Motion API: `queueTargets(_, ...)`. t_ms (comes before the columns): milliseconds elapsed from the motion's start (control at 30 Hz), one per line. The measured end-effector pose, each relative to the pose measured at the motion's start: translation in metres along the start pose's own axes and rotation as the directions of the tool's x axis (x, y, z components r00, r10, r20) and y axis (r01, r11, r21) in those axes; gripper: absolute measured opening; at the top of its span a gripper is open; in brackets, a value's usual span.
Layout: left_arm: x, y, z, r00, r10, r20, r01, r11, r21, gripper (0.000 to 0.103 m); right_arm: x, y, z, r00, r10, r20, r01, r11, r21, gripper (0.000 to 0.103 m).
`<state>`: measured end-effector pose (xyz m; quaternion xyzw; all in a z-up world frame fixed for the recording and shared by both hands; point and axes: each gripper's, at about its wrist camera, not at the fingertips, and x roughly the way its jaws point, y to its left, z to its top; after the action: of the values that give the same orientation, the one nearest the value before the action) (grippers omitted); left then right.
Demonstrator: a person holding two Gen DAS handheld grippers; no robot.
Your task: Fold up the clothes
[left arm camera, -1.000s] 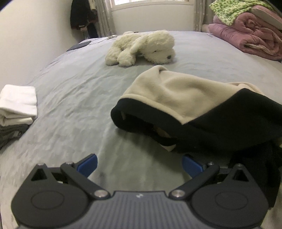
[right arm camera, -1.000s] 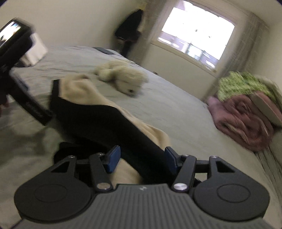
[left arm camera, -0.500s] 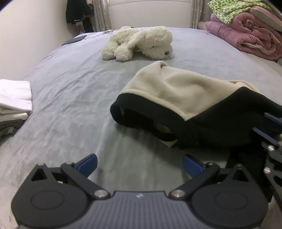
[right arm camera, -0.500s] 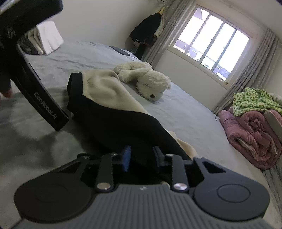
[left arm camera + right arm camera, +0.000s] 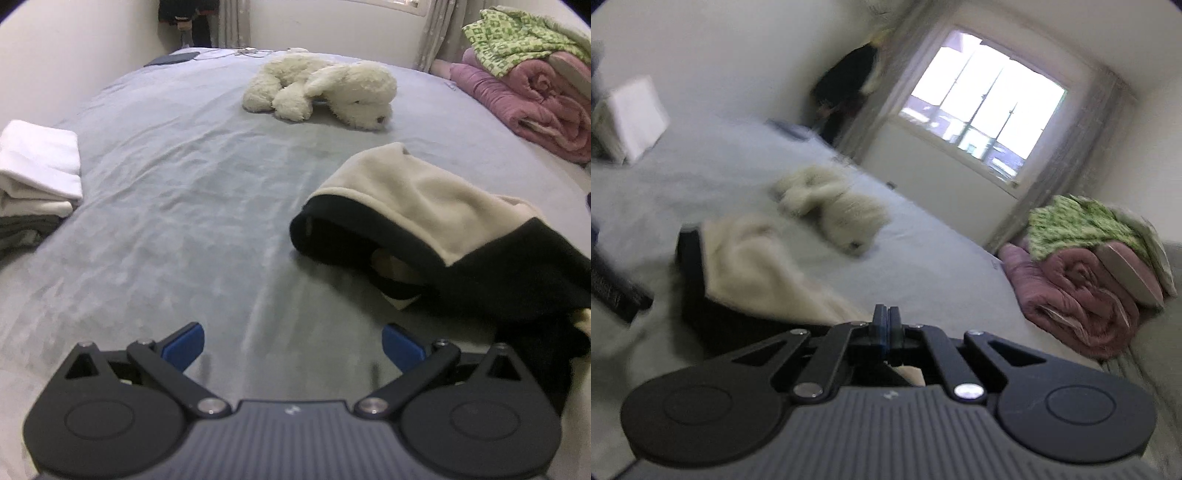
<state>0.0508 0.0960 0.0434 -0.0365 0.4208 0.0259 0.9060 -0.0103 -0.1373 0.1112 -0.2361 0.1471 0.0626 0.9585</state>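
The black-and-cream garment (image 5: 424,221) lies in a loose heap on the grey bed (image 5: 184,206), at about three o'clock in the left wrist view, its cream fleece lining turned outward over a black rim, so it is bunched rather than flat or squared. The left gripper (image 5: 291,345) hovers low over bare bedding at six o'clock with its jaws spread wide and nothing between them, likely kept clear so it can take a second corner. The right gripper (image 5: 885,325) has its jaws pressed together at the near edge of the garment; the view is blurred, and whether a thin fold of cloth is pinched there I cannot tell. A stack of folded clothes (image 5: 37,173) sits at nine o'clock near the wall, probably the place for finished pieces. A plush dog (image 5: 325,88) lies at twelve o'clock and rolled quilts (image 5: 524,96) at two o'clock, both well apart from the garment.
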Motion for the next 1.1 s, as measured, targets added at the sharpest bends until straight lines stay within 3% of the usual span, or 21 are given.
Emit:
queueTargets(100,0.000,0.006,0.000,1.000,-0.018,-0.020,0.017,0.999,-0.032,0.103,-0.006,-0.005,0.000,0.995,0.094,-0.037,-0.094,0.996,0.005,0.001)
queueTargets(200,0.000,0.018,0.001,0.999,-0.027,-0.033,0.024,0.996,-0.087,0.103,-0.003,0.023,-0.015,0.990,0.116,-0.075,-0.124,0.985,-0.120,0.035)
queueTargets(233,0.000,0.023,0.001,0.999,-0.025,-0.036,0.021,0.994,-0.105,0.103,-0.003,0.033,-0.017,0.990,0.119,-0.073,-0.129,0.979,-0.160,0.057)
queueTargets(267,-0.001,0.027,0.001,0.999,-0.023,-0.037,0.018,0.993,-0.117,0.103,-0.002,0.043,-0.019,0.990,0.122,-0.071,-0.134,0.971,-0.200,0.066)
queueTargets(467,-0.003,0.045,0.002,0.999,-0.021,-0.040,0.014,0.989,-0.149,0.103,0.002,0.103,-0.031,0.988,0.143,-0.063,-0.156,0.889,-0.431,0.065)
queueTargets(533,-0.003,0.053,0.003,0.999,-0.031,-0.043,0.023,0.986,-0.167,0.103,0.006,0.122,-0.036,0.988,0.140,-0.067,-0.155,0.847,-0.509,0.059)
queueTargets(633,-0.003,0.062,0.003,0.999,-0.029,-0.043,0.020,0.982,-0.189,0.103,0.025,0.133,-0.041,0.995,0.051,-0.090,-0.095,0.796,-0.598,0.004)
queueTargets(667,-0.003,0.065,0.003,0.999,-0.027,-0.042,0.018,0.981,-0.192,0.103,0.026,0.127,-0.036,0.996,0.031,-0.081,-0.072,0.818,-0.571,0.003)
queueTargets(733,-0.005,0.067,0.003,0.999,-0.030,-0.036,0.023,0.981,-0.190,0.103,0.019,0.101,-0.018,0.999,0.016,-0.048,-0.036,0.898,-0.438,0.002)
queueTargets(800,-0.006,0.063,0.003,0.998,-0.063,-0.025,0.058,0.985,-0.161,0.103,0.003,0.071,0.005,1.000,-0.025,0.013,0.028,0.946,-0.323,0.002)
queueTargets(933,-0.010,0.037,0.001,0.991,-0.135,-0.006,0.135,0.990,-0.046,0.103,-0.035,0.016,0.045,0.984,-0.132,0.118,0.155,0.965,-0.211,0.002)
queueTargets(1100,-0.020,-0.002,0.000,0.980,-0.195,0.046,0.190,0.978,0.086,0.103,-0.081,-0.035,0.069,0.970,-0.182,0.162,0.202,0.973,-0.114,0.002)
